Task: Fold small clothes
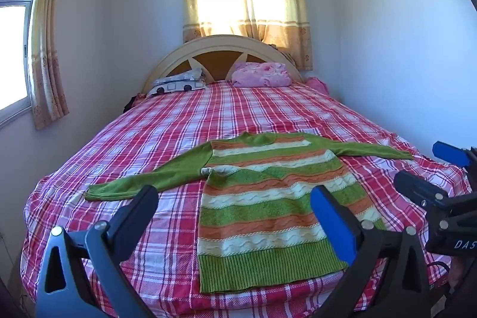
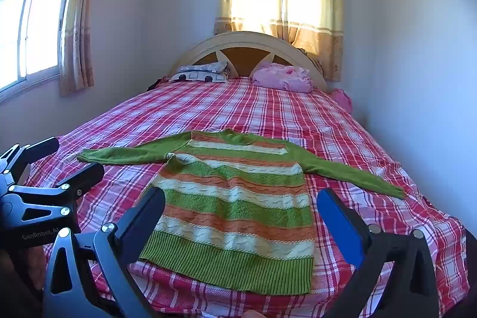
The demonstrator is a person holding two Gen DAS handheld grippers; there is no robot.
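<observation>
**Jaws spread wide above a flat sweater**

Both jaws are held fully spread, and nothing is pinched or touched by either pair. The left gripper [image 1: 235, 210] is seen above the near edge of the bed [image 1: 184, 121], and the right gripper [image 2: 241, 216] is held beside it, a little to its right; each is caught at the edge of the other's view. The striped sweater [image 1: 268, 198] is laid flat on the plaid sheet near the foot of the bed, hem toward the grippers, with both green sleeves stretched out to the sides. One small fold is seen at the left shoulder. No containers are shown. A patterned pillow [image 1: 179, 84] and a pink blanket [image 1: 262, 75] are placed against the headboard [image 1: 220, 45].
</observation>
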